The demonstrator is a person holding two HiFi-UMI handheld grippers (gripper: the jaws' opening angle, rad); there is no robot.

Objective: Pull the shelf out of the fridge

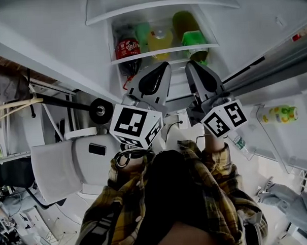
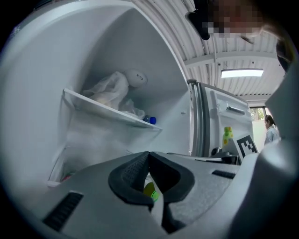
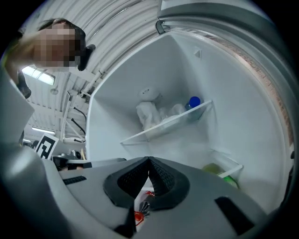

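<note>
The fridge stands open ahead of me. Its glass shelf carries a red cola bottle, a yellow bottle and green bottles. My left gripper and right gripper reach side by side to just under that shelf's front edge. Both are shut, with the tips meeting and nothing seen between them, in the left gripper view and the right gripper view. Whether they touch the shelf I cannot tell. A higher shelf holds a white bag and a blue-capped bottle.
The fridge door stands open at the right, with a yellow-green labelled bottle in its bin. A white chair is at the left. A person stands far off in the left gripper view.
</note>
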